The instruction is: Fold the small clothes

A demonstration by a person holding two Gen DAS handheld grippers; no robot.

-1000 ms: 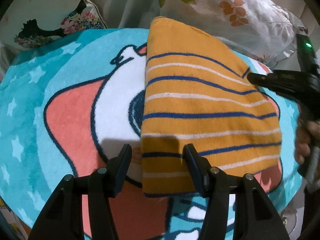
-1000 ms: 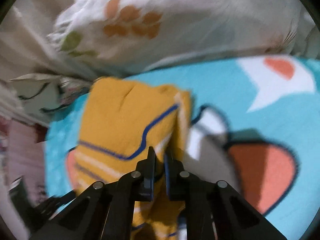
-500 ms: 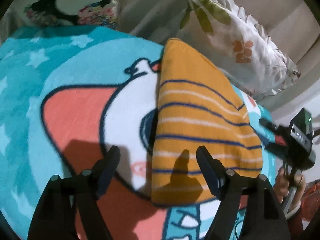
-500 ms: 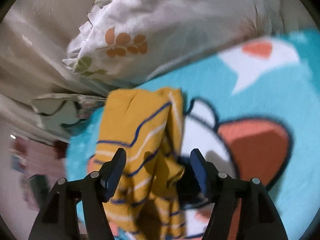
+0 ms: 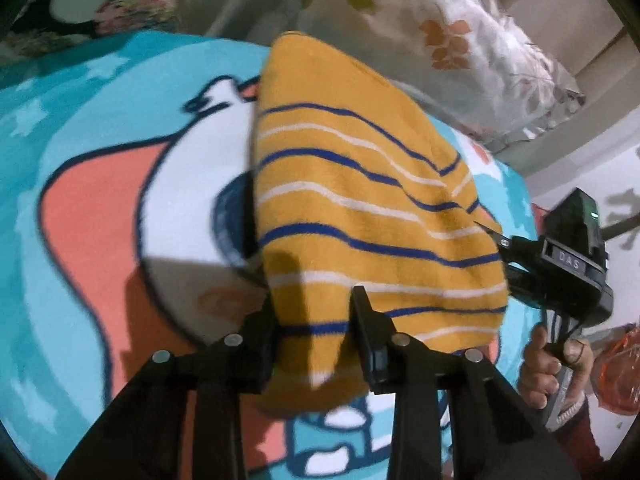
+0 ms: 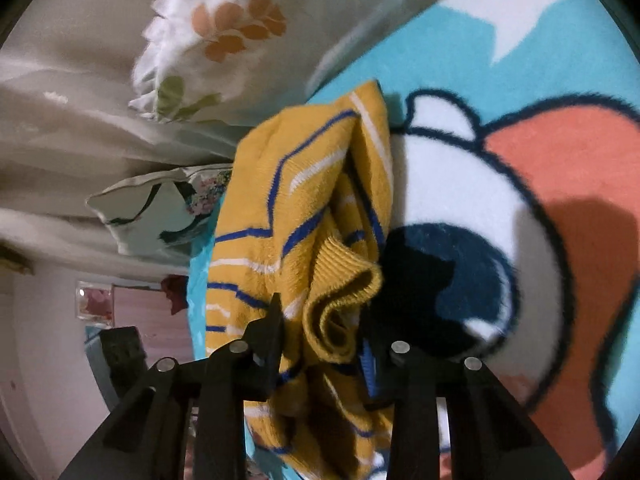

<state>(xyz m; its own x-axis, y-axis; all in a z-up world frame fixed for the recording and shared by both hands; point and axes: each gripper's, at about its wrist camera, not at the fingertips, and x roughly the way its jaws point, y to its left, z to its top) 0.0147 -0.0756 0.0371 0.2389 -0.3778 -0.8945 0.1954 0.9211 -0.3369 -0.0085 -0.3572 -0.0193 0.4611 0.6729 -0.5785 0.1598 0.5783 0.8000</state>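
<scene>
On the cartoon blanket point(image 5: 100, 208), the folded striped yellow garment point(image 5: 360, 216) is being gripped for another fold: the left gripper point(image 5: 316, 320) and right gripper point(image 6: 320, 332) are closing around its edges, so a joint lift is called for next.

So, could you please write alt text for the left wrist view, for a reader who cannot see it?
A folded mustard-yellow garment with blue and white stripes lies on a turquoise cartoon blanket. The left gripper is closing over its near edge, and the right gripper meets its right edge, with a floral pillow behind.
</scene>
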